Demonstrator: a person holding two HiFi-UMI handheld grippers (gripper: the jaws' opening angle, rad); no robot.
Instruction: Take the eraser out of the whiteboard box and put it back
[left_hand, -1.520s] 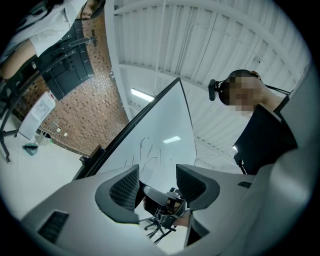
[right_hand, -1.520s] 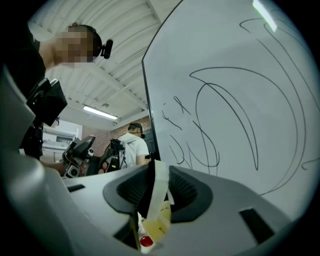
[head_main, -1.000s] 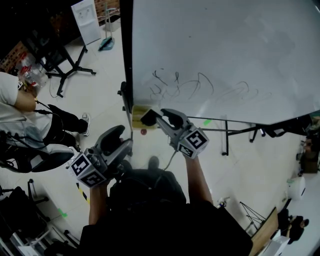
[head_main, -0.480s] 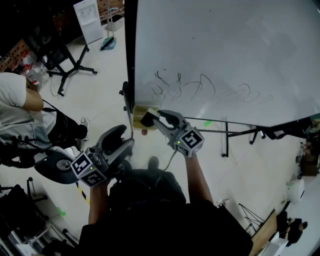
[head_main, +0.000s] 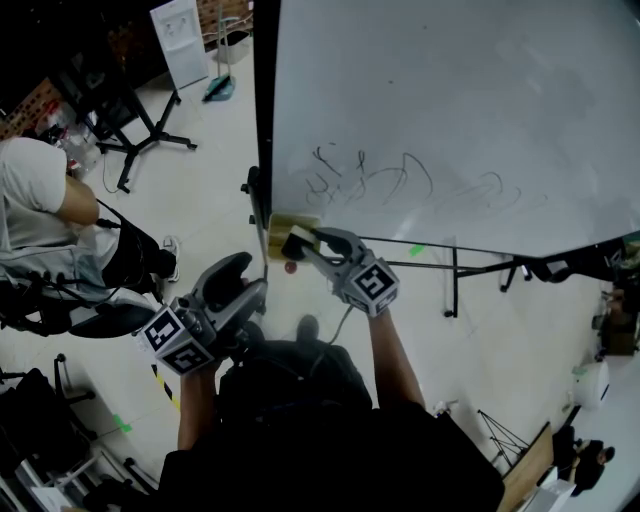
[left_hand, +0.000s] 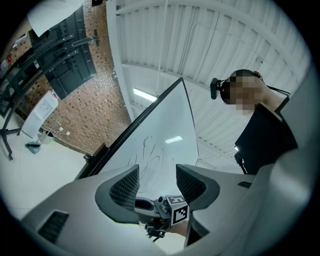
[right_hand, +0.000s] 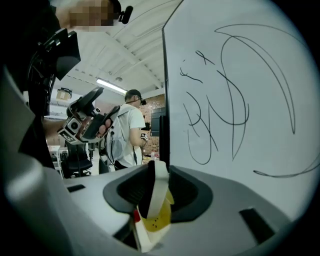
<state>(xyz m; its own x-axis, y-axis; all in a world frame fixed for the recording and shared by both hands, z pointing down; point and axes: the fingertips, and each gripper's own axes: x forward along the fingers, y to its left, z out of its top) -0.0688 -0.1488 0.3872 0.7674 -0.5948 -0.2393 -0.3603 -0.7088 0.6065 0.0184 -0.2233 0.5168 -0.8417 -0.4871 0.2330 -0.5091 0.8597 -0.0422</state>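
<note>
Gripping the eraser (right_hand: 156, 192) edge-on, the right tongs (head_main: 299, 243) are clamped on it right at the yellow whiteboard box (head_main: 279, 224), by the whiteboard's (head_main: 450, 100) lower corner. The left tongs (left_hand: 157, 181) are spread apart with nothing in them, off to the side.

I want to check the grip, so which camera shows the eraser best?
The right gripper view: the eraser sits close up, clamped between the right gripper's jaws. The head view shows it small and dark; the left gripper view doesn't show it.
</note>
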